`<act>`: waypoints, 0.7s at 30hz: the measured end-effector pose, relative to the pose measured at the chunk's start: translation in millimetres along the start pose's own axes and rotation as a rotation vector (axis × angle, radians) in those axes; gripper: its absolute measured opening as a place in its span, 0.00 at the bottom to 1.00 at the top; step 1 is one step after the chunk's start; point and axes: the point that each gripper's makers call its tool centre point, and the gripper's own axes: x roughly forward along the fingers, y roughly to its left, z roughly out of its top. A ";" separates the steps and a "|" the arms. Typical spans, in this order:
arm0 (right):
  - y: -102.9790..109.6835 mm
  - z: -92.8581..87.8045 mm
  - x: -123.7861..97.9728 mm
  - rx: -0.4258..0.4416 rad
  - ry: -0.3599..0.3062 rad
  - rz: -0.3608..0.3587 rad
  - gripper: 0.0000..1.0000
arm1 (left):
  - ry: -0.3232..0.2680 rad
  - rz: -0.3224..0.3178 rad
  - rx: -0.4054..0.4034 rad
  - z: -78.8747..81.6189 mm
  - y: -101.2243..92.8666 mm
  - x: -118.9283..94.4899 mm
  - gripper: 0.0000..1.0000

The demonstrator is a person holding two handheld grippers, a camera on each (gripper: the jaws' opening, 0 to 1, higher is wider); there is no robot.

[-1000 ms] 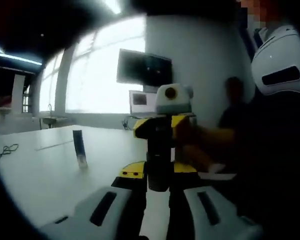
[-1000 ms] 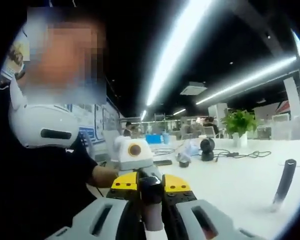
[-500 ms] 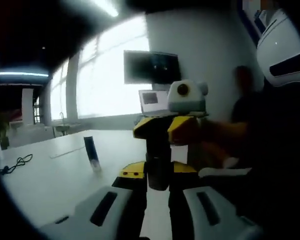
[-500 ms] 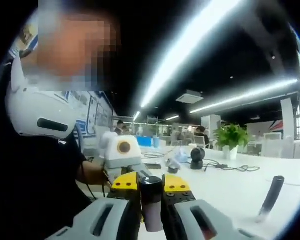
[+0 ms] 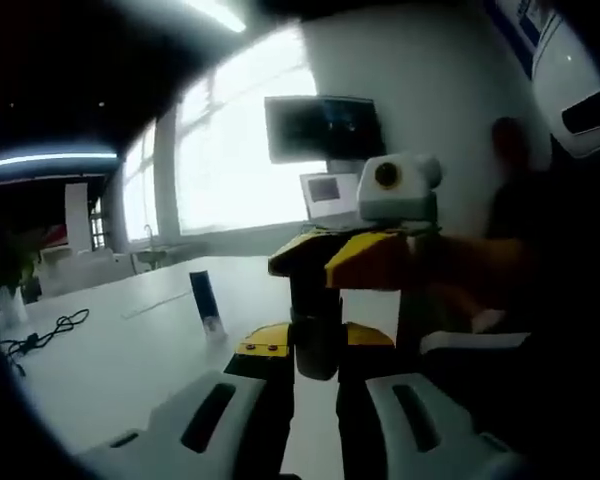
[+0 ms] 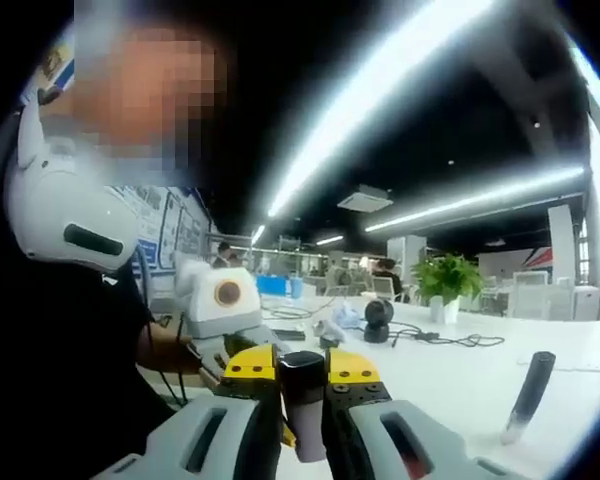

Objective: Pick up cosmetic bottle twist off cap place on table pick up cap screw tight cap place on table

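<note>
Now the left gripper (image 5: 317,400) stays clamped on the dark-capped pale cosmetic bottle (image 6: 302,405), the right gripper (image 6: 302,420) clamped opposite, both lifting above the white tabletop (image 5: 110,350), twisting likely underway.

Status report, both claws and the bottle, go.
Left claw shut on the bottle body. Right claw shut on the black cap, both held above the table. Dark tube stands apart, nothing in the way.

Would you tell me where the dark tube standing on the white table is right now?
The dark tube stands upright on the white table, left of centre in the left gripper view; in the right gripper view it leans at the far right, below the potted plant.
</note>
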 end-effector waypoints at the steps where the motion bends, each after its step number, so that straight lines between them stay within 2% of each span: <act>1: 1.7 -0.7 0.3 0.007 0.001 0.007 0.07 | 0.000 -0.003 0.002 0.3 -0.8 0.6 0.03; 12: -8.9 -5.8 1.3 0.040 0.000 -0.049 0.07 | 0.038 0.089 0.027 -4.4 9.5 2.3 0.03; 19: -13.3 -6.0 2.1 0.062 -0.009 -0.074 0.08 | 0.043 0.109 0.032 -5.2 12.5 1.7 0.03; 21: -13.3 -4.9 1.0 0.069 -0.014 -0.075 0.08 | 0.029 0.092 0.001 -4.6 12.2 2.0 0.04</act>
